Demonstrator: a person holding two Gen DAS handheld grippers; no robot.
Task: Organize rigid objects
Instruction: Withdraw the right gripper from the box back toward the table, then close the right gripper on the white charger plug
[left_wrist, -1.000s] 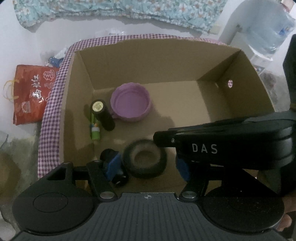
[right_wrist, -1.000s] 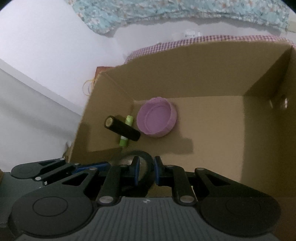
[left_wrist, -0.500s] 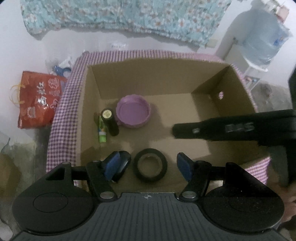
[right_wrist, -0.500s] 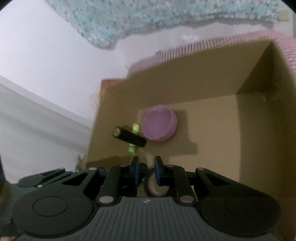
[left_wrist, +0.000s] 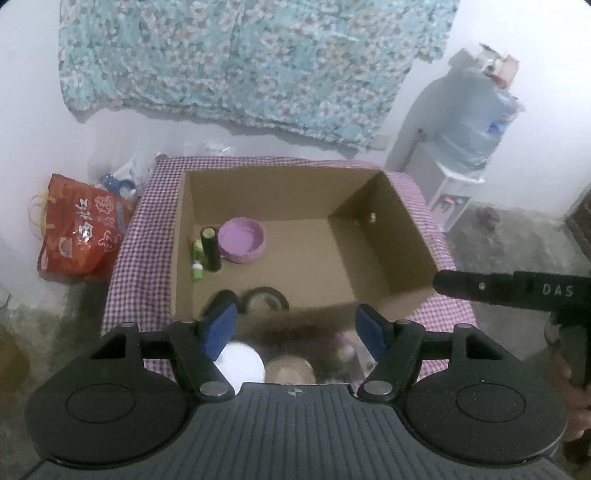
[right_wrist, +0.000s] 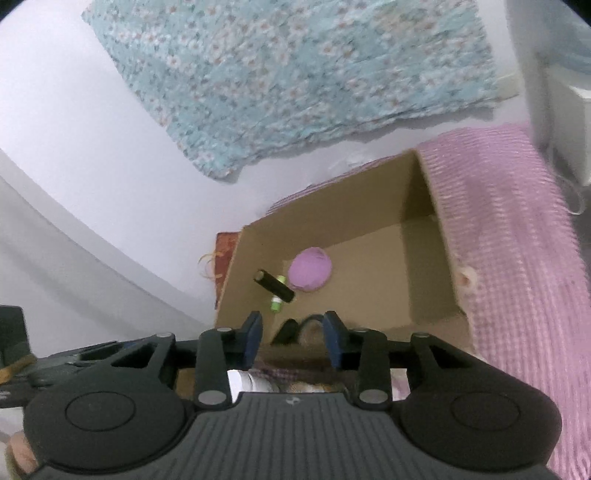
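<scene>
Tape roll, black and ring-shaped (left_wrist: 266, 297), lay flat on the floor of the open brown cardboard box (left_wrist: 384, 236), close against the box's near wall and partly hidden by it. Beside the roll, toward the box's left wall, rested a small black object (left_wrist: 221, 298) that could not be identified. Deeper in the box, near the left wall, stood a round purple plastic lid (left_wrist: 242, 240), a black cylinder (left_wrist: 210, 249) and a green tube (left_wrist: 197, 260), the last two lying with their long axes running from near wall to far wall.

Left gripper (left_wrist: 294, 328) hung above and outside the near wall, its blue-padded jaws well apart and opening, with nothing between them. Right gripper (right_wrist: 293, 341) was also outside the near wall, jaws opening and empty; the roll appeared beyond its fingertips, not gripped.

Items still outside the box, a white round lid (left_wrist: 242, 363) and a tan round object (left_wrist: 290, 371), lay on the purple checked cloth (left_wrist: 144, 236) directly below the left gripper, so that hand seemed the nearer for the next pick. The right half of the box floor was bare, leaving room for further placements.
</scene>
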